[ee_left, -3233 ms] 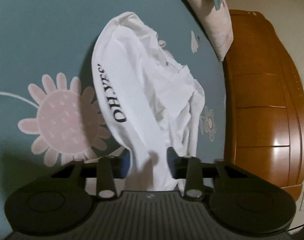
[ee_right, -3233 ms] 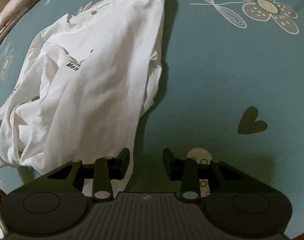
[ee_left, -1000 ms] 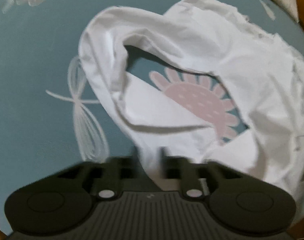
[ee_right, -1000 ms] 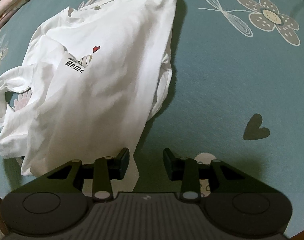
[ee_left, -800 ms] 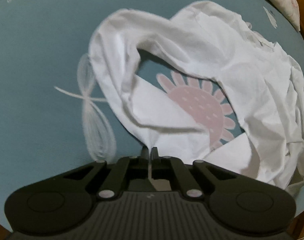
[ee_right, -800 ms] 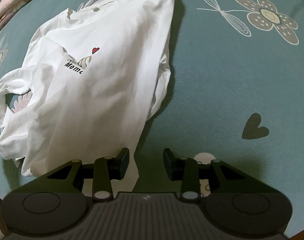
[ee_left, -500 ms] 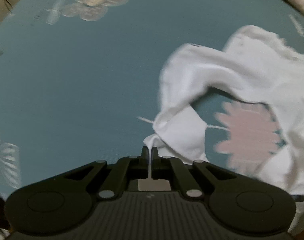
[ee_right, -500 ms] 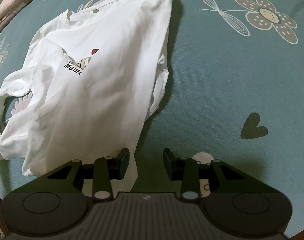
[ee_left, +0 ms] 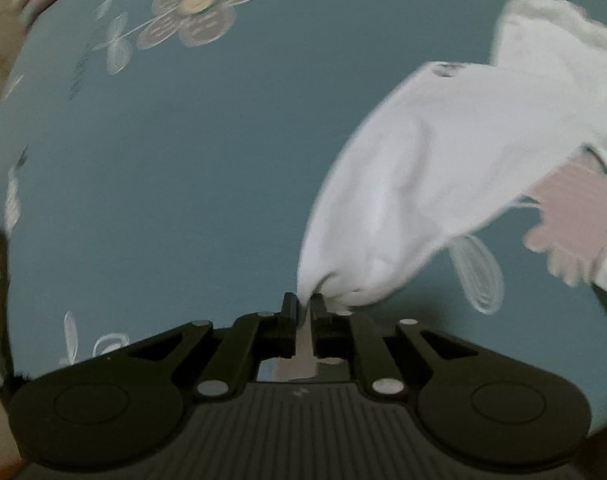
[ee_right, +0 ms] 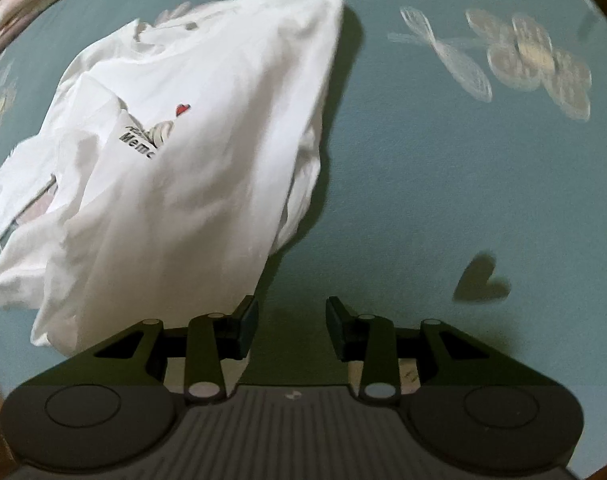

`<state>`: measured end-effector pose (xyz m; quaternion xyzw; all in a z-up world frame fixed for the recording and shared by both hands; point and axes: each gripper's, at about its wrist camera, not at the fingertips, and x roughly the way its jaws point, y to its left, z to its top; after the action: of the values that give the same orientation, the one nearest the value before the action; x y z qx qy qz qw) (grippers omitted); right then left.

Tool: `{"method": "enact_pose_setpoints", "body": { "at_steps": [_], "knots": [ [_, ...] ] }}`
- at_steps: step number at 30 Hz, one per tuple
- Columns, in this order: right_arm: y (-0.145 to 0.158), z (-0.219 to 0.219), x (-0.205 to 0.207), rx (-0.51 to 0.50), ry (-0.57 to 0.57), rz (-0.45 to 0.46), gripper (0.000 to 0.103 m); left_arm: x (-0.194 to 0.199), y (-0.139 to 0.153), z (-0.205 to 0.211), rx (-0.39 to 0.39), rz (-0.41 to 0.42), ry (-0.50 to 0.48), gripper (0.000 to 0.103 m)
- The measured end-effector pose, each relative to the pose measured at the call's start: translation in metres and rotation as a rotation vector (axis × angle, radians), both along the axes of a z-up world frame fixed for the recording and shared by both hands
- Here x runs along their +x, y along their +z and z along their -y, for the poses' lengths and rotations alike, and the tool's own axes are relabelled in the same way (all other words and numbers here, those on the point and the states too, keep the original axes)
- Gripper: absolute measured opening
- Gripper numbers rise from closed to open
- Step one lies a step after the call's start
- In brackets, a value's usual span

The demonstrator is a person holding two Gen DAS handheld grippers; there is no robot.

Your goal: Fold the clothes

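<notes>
The left tongs (ee_left: 302, 303) pinch a bunched end of the white T-shirt (ee_left: 415, 184) — their jaws have just been opening slightly, cloth between them. The shirt lies on the teal flowered bedsheet (ee_left: 183, 168), trailing off to the right. The right tongs (ee_right: 292, 316) hang partly open and empty — the shirt's near edge lies just beside their left finger.

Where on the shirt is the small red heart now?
In the right wrist view, the red heart sits on the upper left part of the white shirt, just above the black lettering.
</notes>
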<state>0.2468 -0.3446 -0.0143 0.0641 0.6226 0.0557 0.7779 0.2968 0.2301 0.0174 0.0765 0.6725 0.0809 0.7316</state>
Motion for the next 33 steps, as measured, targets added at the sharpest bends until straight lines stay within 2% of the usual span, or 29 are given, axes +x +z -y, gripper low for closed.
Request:
{"method": "enact_pose_setpoints", "body": {
  "at_steps": [2,5,7,11,13,14,16,21,23,27,31,33],
  "knots": [
    [0.015,-0.001,0.009,-0.022,0.052,0.042,0.042,0.002,0.007,0.006,-0.03,0.017,-0.01,0.011],
    [0.043,-0.01,0.031,-0.052,0.181,0.118,0.042,0.006,0.019,0.018,-0.089,0.057,-0.046,0.018],
    [0.061,-0.03,0.056,-0.062,0.305,0.17,0.042,0.008,0.024,0.025,-0.108,0.085,-0.078,0.026],
    [0.091,-0.072,0.111,-0.061,0.574,0.252,0.042,0.021,0.029,0.032,-0.145,0.138,-0.103,0.032],
    [0.083,-0.107,0.144,-0.083,0.716,0.275,0.042,0.03,0.031,0.027,-0.156,0.169,-0.085,0.032],
    [0.081,-0.127,0.145,-0.093,0.772,0.287,0.042,0.033,0.032,0.024,-0.163,0.188,-0.075,0.033],
    [0.088,-0.151,0.155,-0.087,0.878,0.293,0.042,0.042,0.032,0.018,-0.186,0.22,-0.075,0.043],
    [0.069,-0.225,0.189,-0.064,1.039,0.277,0.041,0.072,-0.001,0.003,-0.222,0.234,-0.104,0.045],
    [0.057,-0.259,0.206,-0.058,1.095,0.278,0.041,0.08,-0.015,-0.003,-0.229,0.228,-0.093,0.044],
    [0.051,-0.309,0.213,-0.066,1.228,0.314,0.041,0.081,-0.039,-0.021,-0.237,0.182,-0.038,0.041],
    [0.042,-0.34,0.219,-0.087,1.323,0.336,0.041,0.067,-0.051,-0.037,-0.307,0.137,0.018,0.04],
    [0.039,-0.349,0.225,-0.1,1.347,0.34,0.041,0.06,-0.054,-0.039,-0.321,0.116,0.015,0.038]
  ]
}}
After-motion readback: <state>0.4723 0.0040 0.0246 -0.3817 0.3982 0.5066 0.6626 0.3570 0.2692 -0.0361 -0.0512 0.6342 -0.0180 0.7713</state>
